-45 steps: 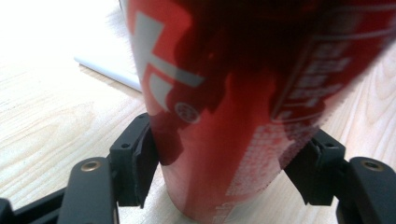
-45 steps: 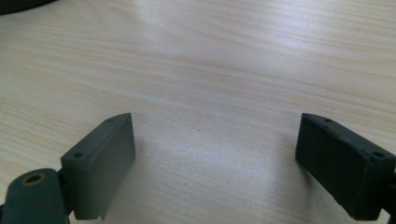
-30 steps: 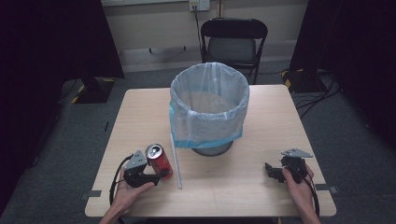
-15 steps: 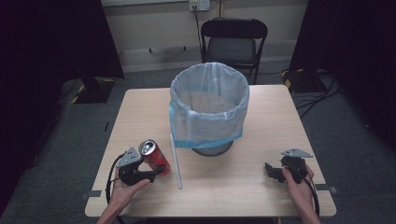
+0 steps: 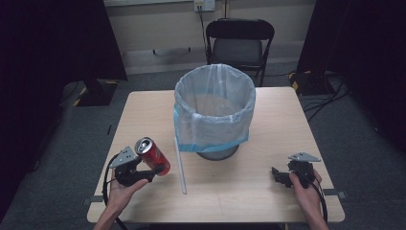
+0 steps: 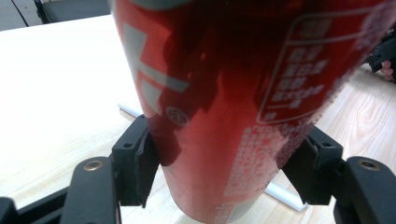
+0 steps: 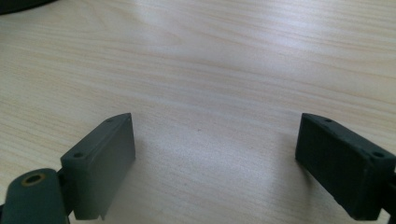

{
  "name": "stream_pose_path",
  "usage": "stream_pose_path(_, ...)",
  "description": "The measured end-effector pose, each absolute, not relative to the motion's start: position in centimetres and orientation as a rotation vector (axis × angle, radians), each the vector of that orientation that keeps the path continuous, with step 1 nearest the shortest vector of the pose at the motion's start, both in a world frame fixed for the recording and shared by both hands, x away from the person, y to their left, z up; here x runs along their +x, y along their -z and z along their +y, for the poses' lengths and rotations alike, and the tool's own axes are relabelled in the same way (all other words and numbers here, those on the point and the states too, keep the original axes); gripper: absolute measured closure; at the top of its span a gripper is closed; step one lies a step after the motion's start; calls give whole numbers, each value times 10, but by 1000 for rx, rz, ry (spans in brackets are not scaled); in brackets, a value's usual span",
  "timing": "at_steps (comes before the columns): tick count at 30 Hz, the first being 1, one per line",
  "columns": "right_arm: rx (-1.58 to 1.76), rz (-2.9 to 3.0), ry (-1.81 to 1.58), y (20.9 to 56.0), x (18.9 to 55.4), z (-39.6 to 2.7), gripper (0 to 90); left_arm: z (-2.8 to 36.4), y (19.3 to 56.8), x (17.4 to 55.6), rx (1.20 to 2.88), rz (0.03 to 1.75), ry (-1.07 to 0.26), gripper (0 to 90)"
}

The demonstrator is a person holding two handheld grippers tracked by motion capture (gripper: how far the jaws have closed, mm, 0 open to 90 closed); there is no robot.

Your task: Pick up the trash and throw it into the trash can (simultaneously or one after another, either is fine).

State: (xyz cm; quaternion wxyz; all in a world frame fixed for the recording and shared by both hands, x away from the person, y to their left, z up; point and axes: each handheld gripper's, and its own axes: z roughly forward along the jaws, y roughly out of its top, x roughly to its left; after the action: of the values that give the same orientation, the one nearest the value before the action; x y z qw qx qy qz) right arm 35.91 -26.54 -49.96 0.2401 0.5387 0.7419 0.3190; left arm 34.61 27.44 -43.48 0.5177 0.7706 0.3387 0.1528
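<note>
Can (image 5: pixel 153 155): red metal cylinder, glossy, white print and fine text panel on its side, silver rim at the top; tilted, lifted off the table (image 5: pixel 268 191), pinched at its lower body between the two black jaws of the left gripper (image 5: pixel 143 167), one pad on either side. Left gripper: matte black, grey three-cornered plate on top, cable looping below the hand. Rod (image 5: pixel 180 165): thin, white, straight, lying flat on the table just beyond the left gripper's jaws. Bin (image 5: pixel 214 112): round, lined with a translucent, crinkled plastic bag, blue-edged at the fold; stands mid-table. Right gripper (image 5: pixel 280 176): rests low on the table, its blocky rectangular jaws spread wide with bare wood between them. Table: pale wood-grain laminate, smooth.
</note>
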Motion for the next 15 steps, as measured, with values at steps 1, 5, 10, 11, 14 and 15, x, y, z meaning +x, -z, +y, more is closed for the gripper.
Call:
stream_pose_path(1,1474,2030,-873,500,359,-265,111,275,434,346,1849,811,-370,343)
stream_pose_path(5,1474,2030,-873,500,359,-265,111,277,430,347,1845,809,-379,343)
stream_pose_path(10,1474,2030,-873,500,359,-265,111,279,425,351,1827,820,-373,343)
stream_pose_path(11,1474,2030,-873,500,359,-265,111,280,422,353,1825,821,-380,343)
stream_pose_path(14,1474,2030,-873,500,359,-265,111,280,418,355,1814,821,-374,343)
stream_pose_path(15,1474,2030,-873,500,359,-265,111,280,415,356,1812,818,-377,343)
